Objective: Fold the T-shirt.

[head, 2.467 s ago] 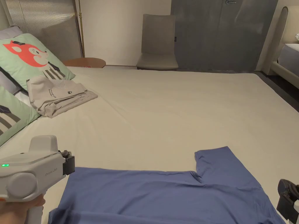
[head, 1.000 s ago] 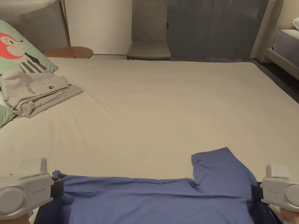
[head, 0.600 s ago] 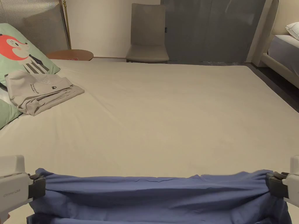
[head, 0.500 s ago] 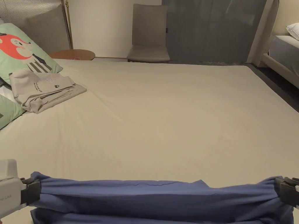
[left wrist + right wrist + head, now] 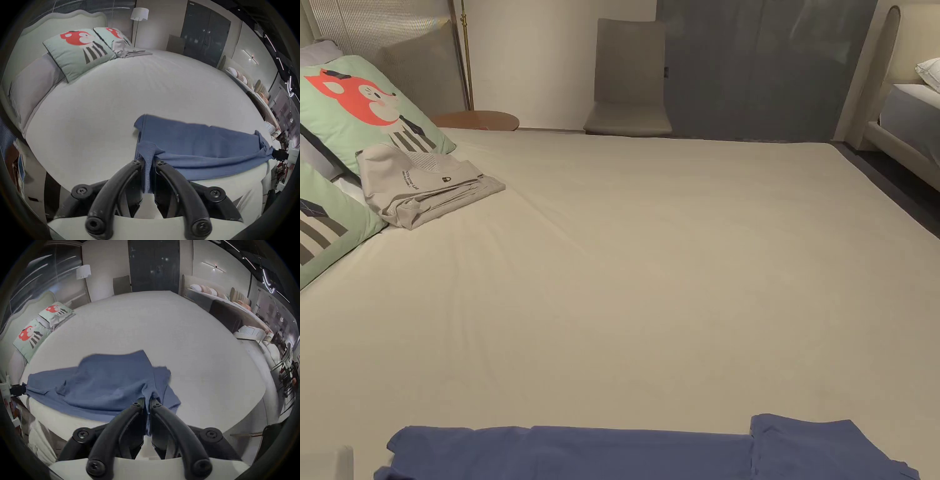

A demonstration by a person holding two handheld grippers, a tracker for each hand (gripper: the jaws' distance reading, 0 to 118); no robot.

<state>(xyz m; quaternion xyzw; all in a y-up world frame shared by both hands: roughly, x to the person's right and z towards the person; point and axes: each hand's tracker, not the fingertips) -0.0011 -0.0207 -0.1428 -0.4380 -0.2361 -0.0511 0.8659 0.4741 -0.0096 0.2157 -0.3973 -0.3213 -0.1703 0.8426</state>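
The blue T-shirt (image 5: 637, 449) lies as a narrow folded band along the near edge of the bed, with a sleeve at its right end. In the left gripper view my left gripper (image 5: 148, 162) is shut on a bunched corner of the T-shirt (image 5: 203, 142). Across the cloth, the right gripper (image 5: 280, 154) holds the other end. In the right gripper view my right gripper (image 5: 146, 403) is shut on a pinch of the T-shirt (image 5: 105, 382), and the left gripper (image 5: 16, 390) grips the far left corner. The cloth between them sags over the mattress edge.
The beige bed (image 5: 675, 262) stretches away in front. A folded beige garment (image 5: 425, 190) rests at the left beside green fox pillows (image 5: 369, 106). Behind stand a chair (image 5: 628, 81) and a round side table (image 5: 478, 120). Another bed (image 5: 909, 119) is at the right.
Both grippers took hold of the shirt's far edge, lifted it and drew it back over the shirt toward the near edge. The shirt is now a narrower band, and the grippers sit lower.
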